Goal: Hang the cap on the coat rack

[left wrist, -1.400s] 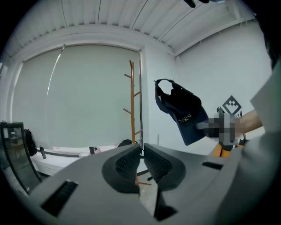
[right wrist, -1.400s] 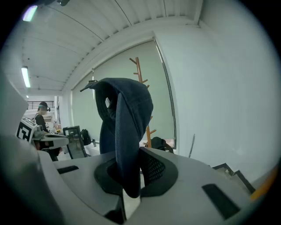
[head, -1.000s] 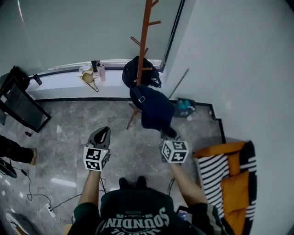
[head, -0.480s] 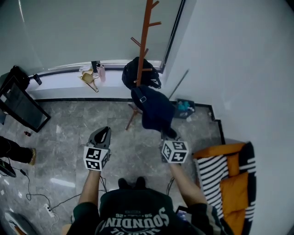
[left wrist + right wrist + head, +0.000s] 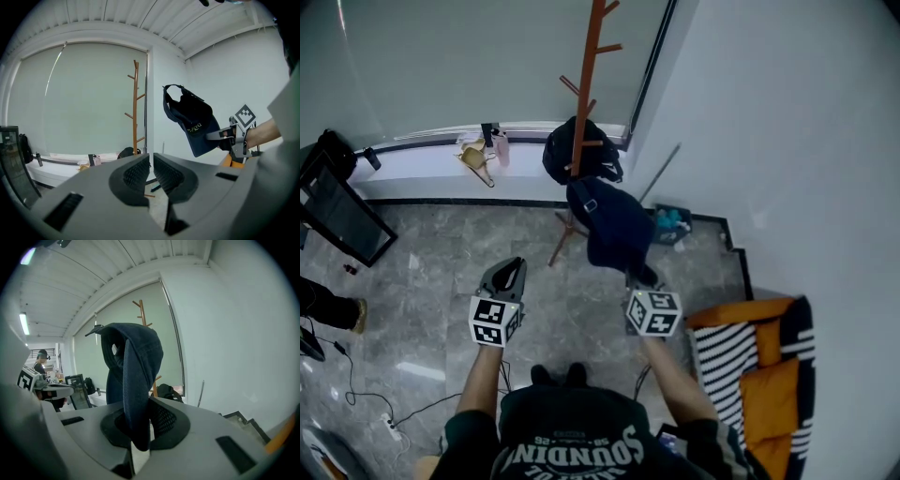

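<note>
A navy cap (image 5: 616,229) hangs upward from my right gripper (image 5: 643,278), which is shut on its brim edge. In the right gripper view the cap (image 5: 135,363) stands between the pads of the right gripper (image 5: 140,423) and hides much of the rack. The wooden coat rack (image 5: 585,94) stands by the window corner just beyond the cap, with a dark bag (image 5: 572,155) on a lower peg. My left gripper (image 5: 506,274) is held level to the left, shut with nothing in it. In the left gripper view, past the left gripper (image 5: 151,158), I see the rack (image 5: 135,108) and the cap (image 5: 194,122).
A black framed screen (image 5: 337,220) leans at the left. The window sill (image 5: 412,161) carries small items. A thin rod (image 5: 661,173) leans in the corner by a teal thing (image 5: 672,220). Orange and striped bedding (image 5: 759,361) lies at the right. Cables (image 5: 380,408) cross the floor.
Both grippers and the person have edged a little across the floor, so the rack sits slightly further left in the head view. The cap stays in the right gripper.
</note>
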Demonstrator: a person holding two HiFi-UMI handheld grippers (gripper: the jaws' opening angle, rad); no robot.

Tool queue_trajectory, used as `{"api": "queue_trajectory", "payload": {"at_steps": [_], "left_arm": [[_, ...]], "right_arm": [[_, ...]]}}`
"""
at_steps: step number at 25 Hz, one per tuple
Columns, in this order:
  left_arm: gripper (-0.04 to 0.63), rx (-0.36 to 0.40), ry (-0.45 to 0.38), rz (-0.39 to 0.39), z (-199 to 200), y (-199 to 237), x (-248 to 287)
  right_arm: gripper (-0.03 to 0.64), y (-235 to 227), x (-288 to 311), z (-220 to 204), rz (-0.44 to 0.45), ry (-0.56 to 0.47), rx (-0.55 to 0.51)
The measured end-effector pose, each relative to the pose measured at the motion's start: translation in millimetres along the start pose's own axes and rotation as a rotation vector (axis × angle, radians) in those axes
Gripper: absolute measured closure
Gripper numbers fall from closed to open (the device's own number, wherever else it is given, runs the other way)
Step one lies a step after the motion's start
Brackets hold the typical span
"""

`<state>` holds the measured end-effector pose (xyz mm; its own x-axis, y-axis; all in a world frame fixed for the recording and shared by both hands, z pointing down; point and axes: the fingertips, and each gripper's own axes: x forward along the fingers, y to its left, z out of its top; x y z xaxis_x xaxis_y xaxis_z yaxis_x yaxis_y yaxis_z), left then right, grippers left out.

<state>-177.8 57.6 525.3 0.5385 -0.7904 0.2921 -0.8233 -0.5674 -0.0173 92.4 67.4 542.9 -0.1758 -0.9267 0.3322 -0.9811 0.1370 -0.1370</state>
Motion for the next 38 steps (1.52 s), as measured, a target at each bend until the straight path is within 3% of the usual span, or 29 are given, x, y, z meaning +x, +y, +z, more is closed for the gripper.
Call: {"api": "queue_trajectory", "payload": {"at_steps": [7,17,25,31,38], "left_arm": [[0.569,-0.008,-0.001,-0.001,1.8,-22.8,15.8],[0.569,0.003,-0.013,-0.007,18.3,-3.2,64.0],[0.569,-0.011,-0.023,-0.028,34.0,42.6,144.9],[0.569,-0.015,-0.029,-0.053,65.2,91.2,220.5],[0.569,-0.001,-0.043,-0.086,94.0,118.4,279.7]], "right_arm": [[0.598,-36.1,4.6,1.7,-0.013,0.004,0.023],[0.598,-53.8,47.3,18.7,0.001,-0.015,0.039],[0.598,-65.3,127.7,52.8,-0.001,-0.025,0.042],[0.598,-68.9,200.0,90.7,0.012,-0.028,0.005],[0.598,-86.8,251.0,109.8,0.008,-0.030,0.014]]}}
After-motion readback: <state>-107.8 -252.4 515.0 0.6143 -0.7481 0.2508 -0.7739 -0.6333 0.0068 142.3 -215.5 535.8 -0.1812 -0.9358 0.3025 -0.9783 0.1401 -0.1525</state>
